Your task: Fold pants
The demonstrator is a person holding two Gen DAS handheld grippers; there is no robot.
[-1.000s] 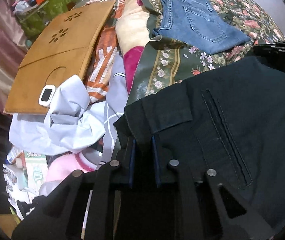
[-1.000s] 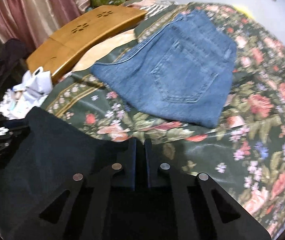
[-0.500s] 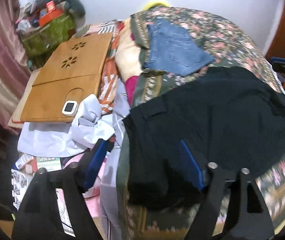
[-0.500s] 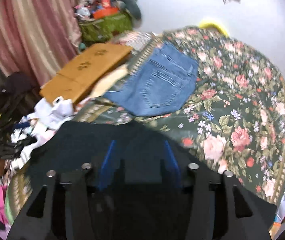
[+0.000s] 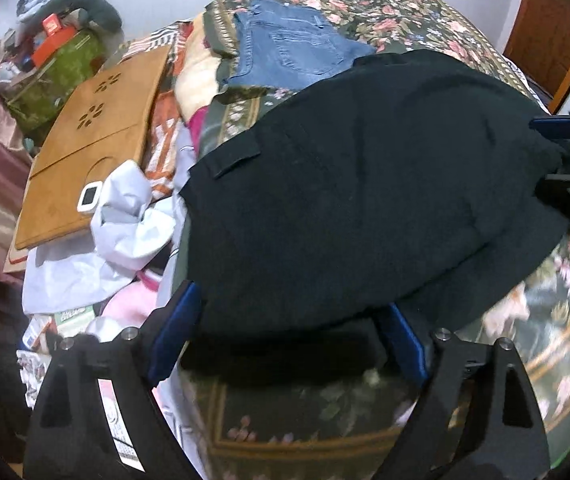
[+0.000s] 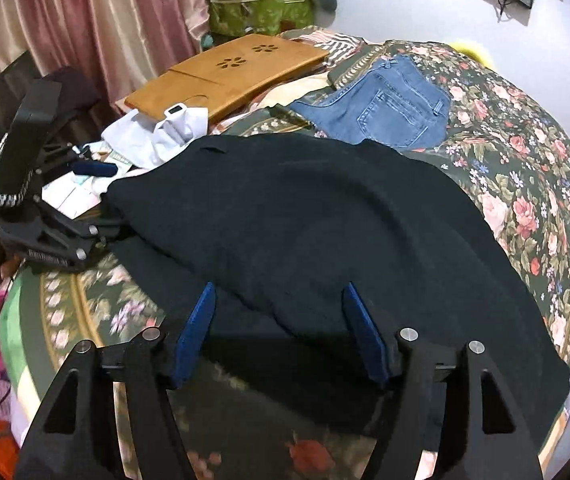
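Observation:
The black pants lie folded over on the floral bedspread; they also fill the middle of the right wrist view. My left gripper is open and empty, its blue-padded fingers spread just short of the near edge of the pants. My right gripper is open and empty too, drawn back from the pants' near edge. Each gripper shows in the other's view: the right one at the far right, the left one at the far left.
Folded blue jeans lie on the bedspread beyond the black pants. A wooden lap tray with a small white device sits to the left, by white cloth, striped fabric and clutter. A green bag and pink curtain stand behind.
Both grippers were shut on the black pants a second ago. They have let go, opened wide and drawn back, and the pants now lie folded on the bed.

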